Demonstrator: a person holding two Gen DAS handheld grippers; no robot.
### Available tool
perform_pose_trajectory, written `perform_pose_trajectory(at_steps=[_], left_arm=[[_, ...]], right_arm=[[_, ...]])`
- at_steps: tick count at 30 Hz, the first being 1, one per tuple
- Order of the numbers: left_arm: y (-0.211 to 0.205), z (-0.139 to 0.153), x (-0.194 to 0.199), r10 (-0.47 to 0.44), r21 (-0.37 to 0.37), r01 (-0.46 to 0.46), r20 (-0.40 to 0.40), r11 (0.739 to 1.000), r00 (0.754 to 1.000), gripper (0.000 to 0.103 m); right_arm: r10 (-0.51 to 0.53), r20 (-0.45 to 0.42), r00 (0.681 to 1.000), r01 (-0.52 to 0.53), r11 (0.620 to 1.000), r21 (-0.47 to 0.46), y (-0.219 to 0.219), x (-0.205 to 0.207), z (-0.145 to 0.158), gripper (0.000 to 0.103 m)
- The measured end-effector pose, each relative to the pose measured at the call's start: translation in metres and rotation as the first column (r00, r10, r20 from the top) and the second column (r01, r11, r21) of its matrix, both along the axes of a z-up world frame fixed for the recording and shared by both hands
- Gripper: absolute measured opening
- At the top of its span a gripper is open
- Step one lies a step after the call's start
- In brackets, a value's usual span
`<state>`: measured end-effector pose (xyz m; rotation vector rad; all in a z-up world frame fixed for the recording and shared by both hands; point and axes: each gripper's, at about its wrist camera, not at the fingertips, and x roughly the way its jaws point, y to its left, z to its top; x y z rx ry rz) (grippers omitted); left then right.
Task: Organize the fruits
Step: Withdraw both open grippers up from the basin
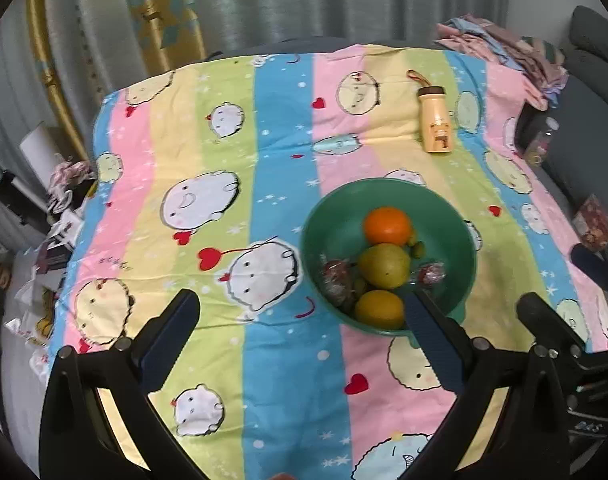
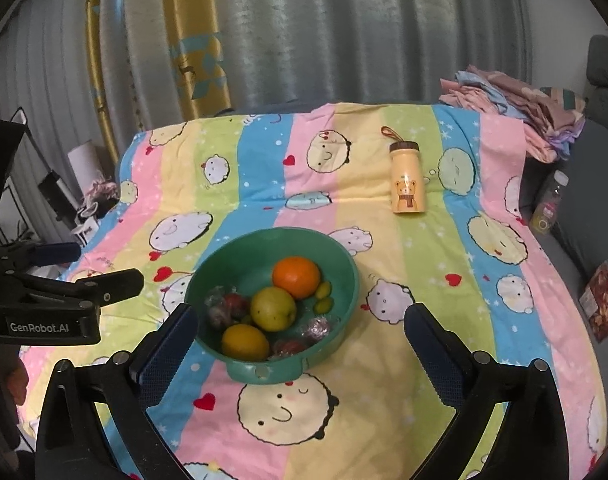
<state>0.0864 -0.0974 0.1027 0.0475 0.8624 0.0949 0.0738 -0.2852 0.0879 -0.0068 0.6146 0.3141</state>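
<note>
A green bowl (image 1: 456,240) (image 2: 344,280) sits on the striped cartoon cloth. It holds an orange (image 1: 387,226) (image 2: 296,277), a yellow-green pear-like fruit (image 1: 384,266) (image 2: 273,308), a yellow lemon-like fruit (image 1: 379,309) (image 2: 244,342), small green fruits (image 2: 324,298) and plastic-wrapped dark red fruits (image 1: 336,278) (image 2: 224,308). My left gripper (image 1: 300,312) is open and empty, above the cloth left of the bowl. My right gripper (image 2: 300,330) is open and empty, its fingers standing either side of the bowl's near rim. The left gripper also shows at the left edge of the right wrist view (image 2: 88,268).
A yellow bear-print bottle (image 1: 436,120) (image 2: 406,178) lies beyond the bowl. Folded clothes (image 2: 516,100) are piled at the far right corner. A clear bottle (image 2: 550,202) and a snack packet (image 2: 604,306) lie off the right edge. Clutter (image 1: 60,208) sits off the left edge.
</note>
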Motion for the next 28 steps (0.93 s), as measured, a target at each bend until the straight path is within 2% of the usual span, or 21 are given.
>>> perform_pose_trajectory(at_steps=[6,28], left_arm=[[0.001,0.004,-0.006,-0.019,-0.051,0.02,0.02,0.998,1.0,0.103],[-0.009,0.012,0.005,-0.019,-0.064,0.021,0.035,0.998,0.999,0.103]], right_arm=[[0.034,0.038,0.999,-0.034,0.999,0.007,0.0,-0.015,0.012,0.102],[0.036,0.008,0.999,-0.036,0.999,0.004,0.0,-0.007,0.005,0.102]])
